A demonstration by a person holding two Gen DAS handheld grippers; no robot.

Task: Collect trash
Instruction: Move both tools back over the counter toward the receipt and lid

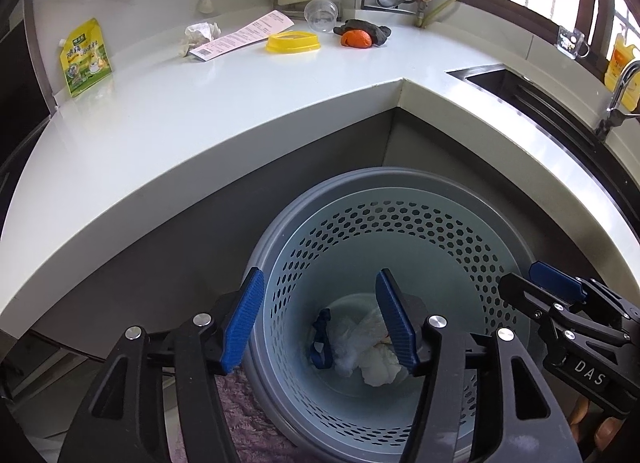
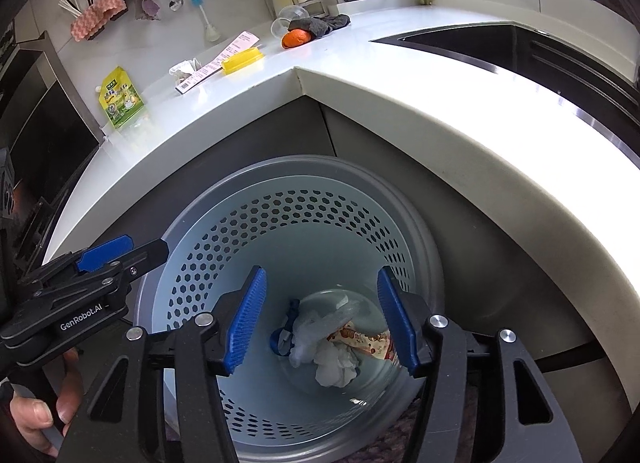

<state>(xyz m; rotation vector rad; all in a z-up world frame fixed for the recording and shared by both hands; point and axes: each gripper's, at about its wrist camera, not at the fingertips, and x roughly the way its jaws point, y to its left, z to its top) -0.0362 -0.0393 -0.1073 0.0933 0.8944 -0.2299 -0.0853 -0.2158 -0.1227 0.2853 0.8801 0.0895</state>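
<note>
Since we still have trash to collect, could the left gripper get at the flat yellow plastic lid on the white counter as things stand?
Probably yes: the left gripper is open and empty, and the yellow lid lies uncovered.

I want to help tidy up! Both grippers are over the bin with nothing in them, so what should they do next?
Probably lift the left gripper toward the crumpled tissue on the counter. Both grippers are open and empty over the bin, which already holds scraps, while the counter has litter left.

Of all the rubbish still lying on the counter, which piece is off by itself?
The green and yellow pouch, alone at the counter's left end; the other pieces cluster farther right.
</note>
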